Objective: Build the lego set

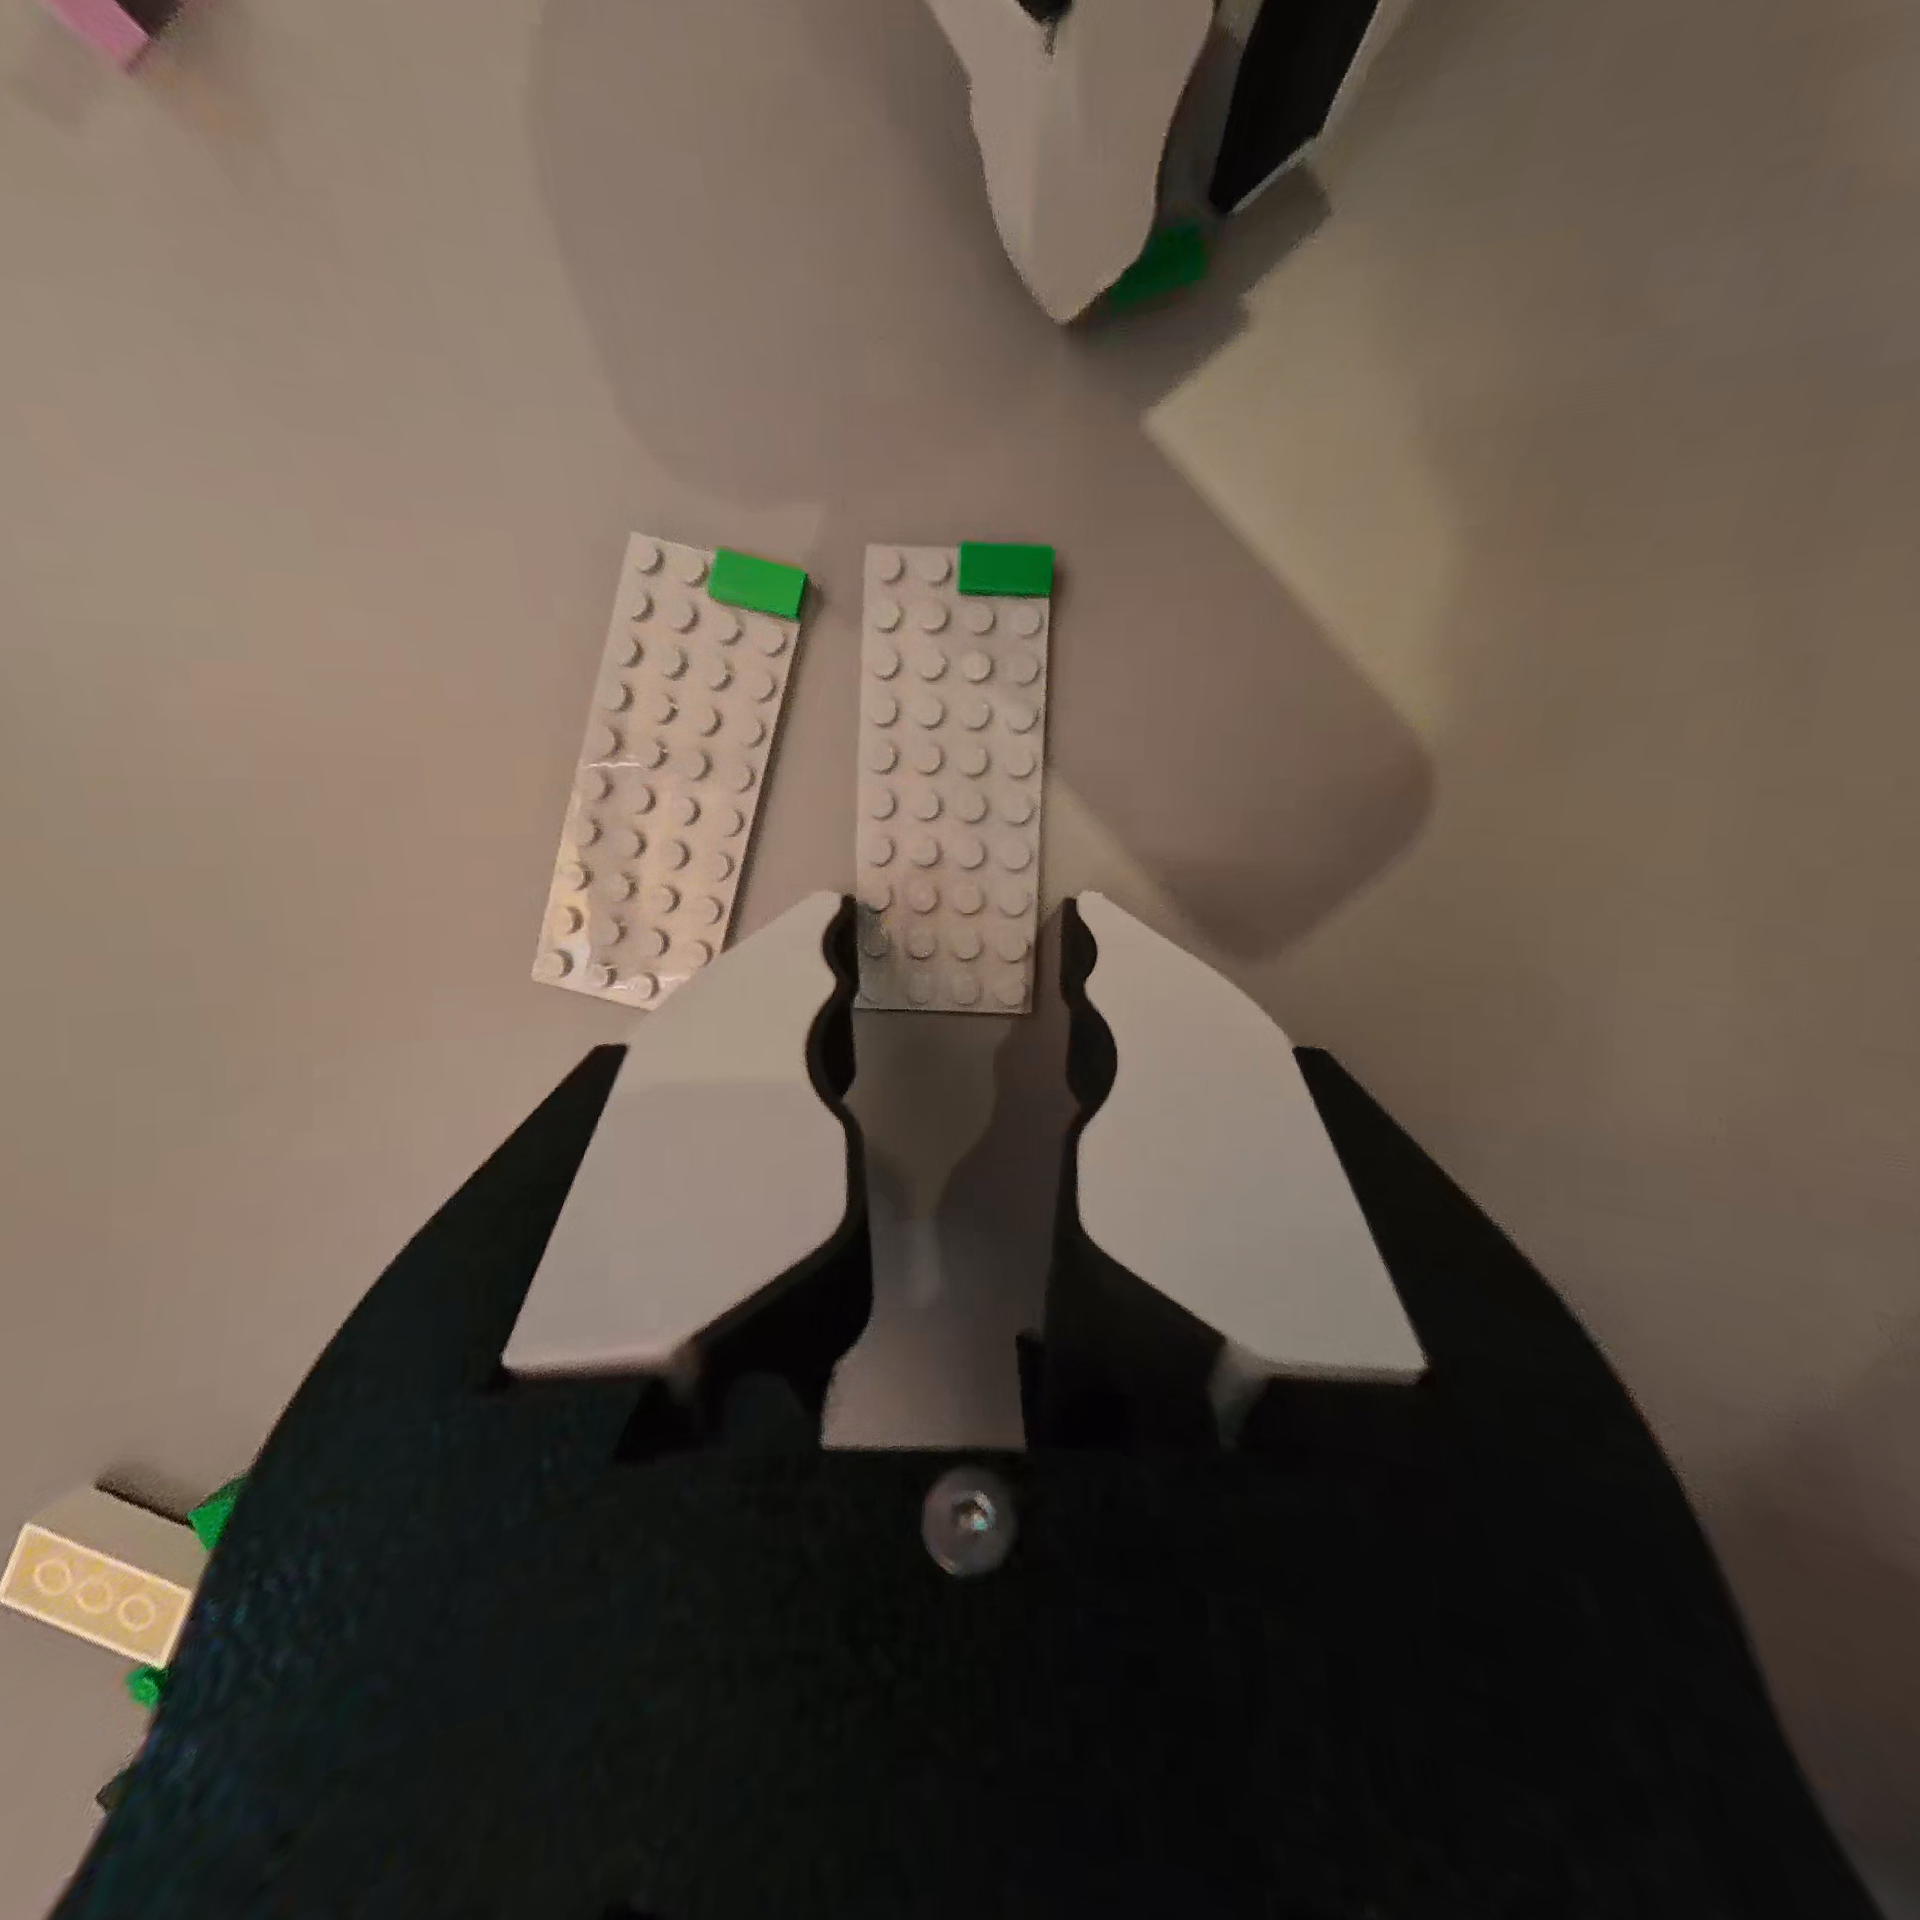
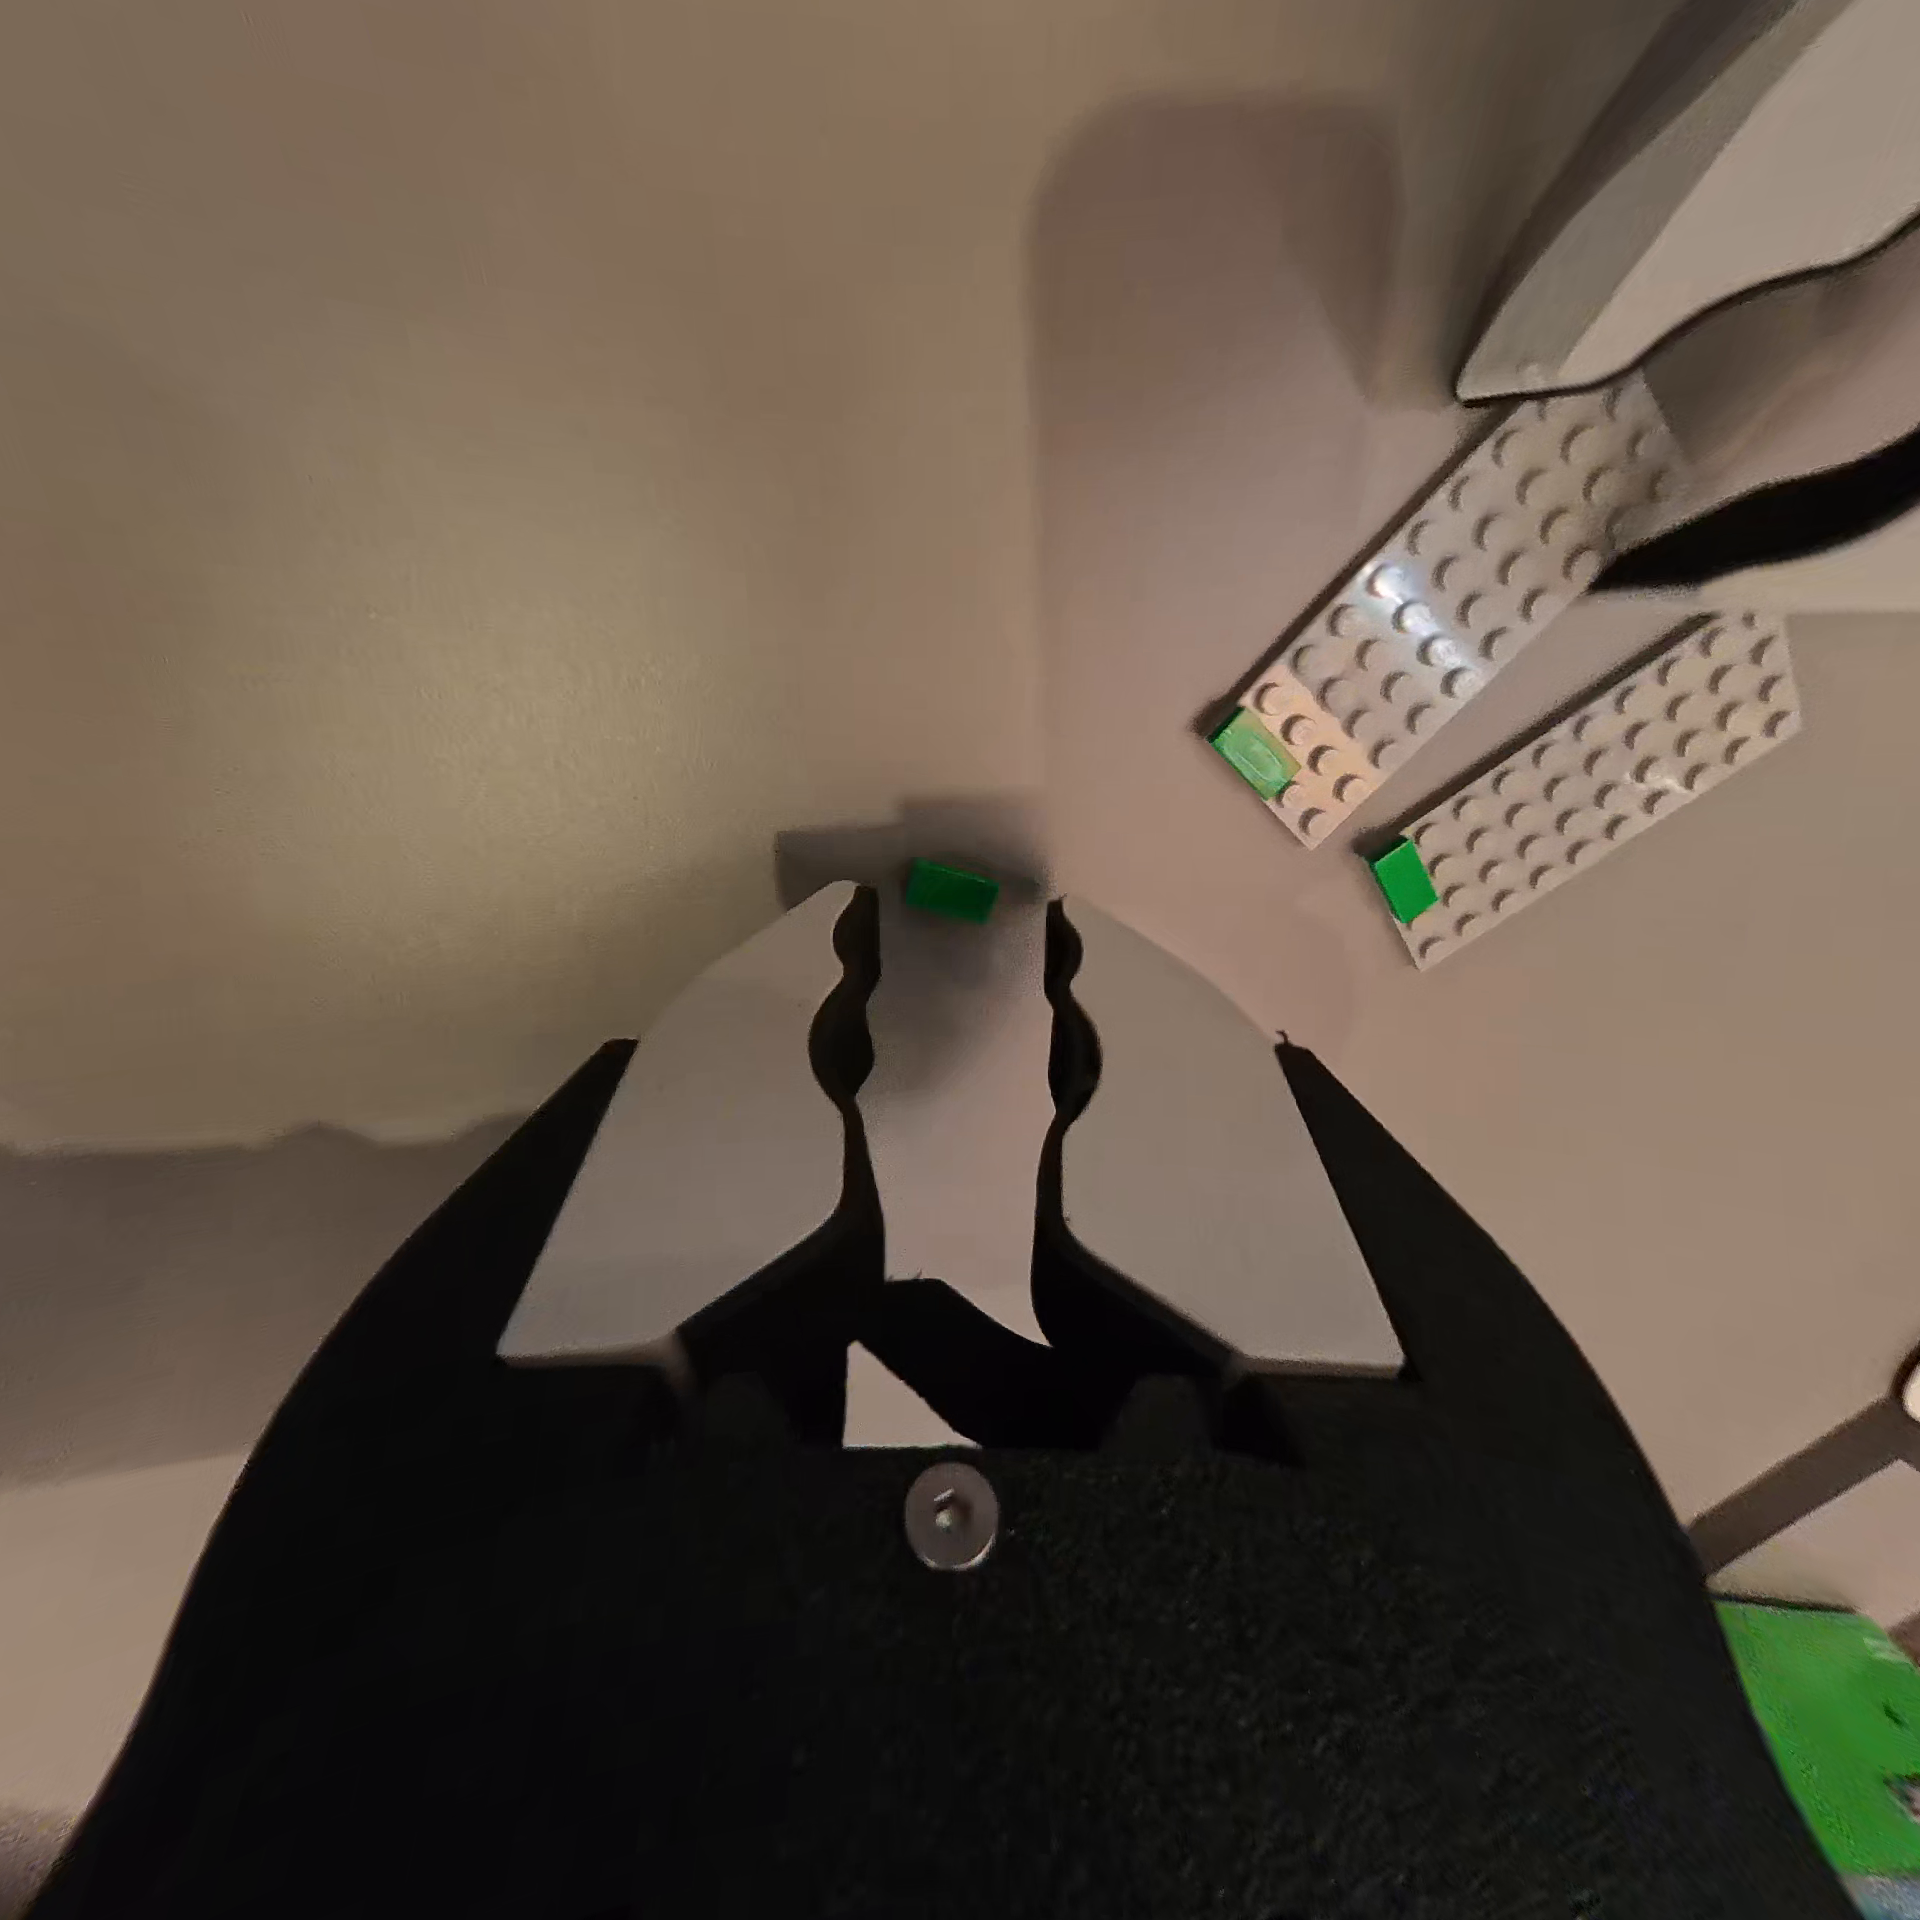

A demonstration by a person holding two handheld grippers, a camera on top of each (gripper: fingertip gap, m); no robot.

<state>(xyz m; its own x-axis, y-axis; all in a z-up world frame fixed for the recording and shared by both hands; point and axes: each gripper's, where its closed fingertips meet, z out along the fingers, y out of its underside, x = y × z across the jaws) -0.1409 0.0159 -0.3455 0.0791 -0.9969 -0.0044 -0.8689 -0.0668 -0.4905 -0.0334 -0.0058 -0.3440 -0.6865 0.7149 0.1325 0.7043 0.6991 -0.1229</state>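
Note:
Two grey studded plates lie side by side on the pale table: the left plate (image 1: 665,769) and the right plate (image 1: 956,769). Each carries a green tile on its far right corner, one on the left plate (image 1: 756,587) and one on the right plate (image 1: 1006,569). My left gripper (image 1: 956,920) is open, with its fingertips on either side of the right plate's near end. My right gripper (image 2: 956,899) is open, and a loose green tile (image 2: 951,888) lies on the table between its tips. Both plates also show in the right wrist view, the upper (image 2: 1455,613) and the lower (image 2: 1590,790).
A white brick (image 1: 99,1579) with green pieces (image 1: 213,1507) beside it lies at the lower left of the left wrist view. A pink brick (image 1: 99,26) is at the far left corner. A green printed sheet (image 2: 1829,1745) lies at the lower right of the right wrist view. Some 11 cm of space lies between my two pairs of fingers.

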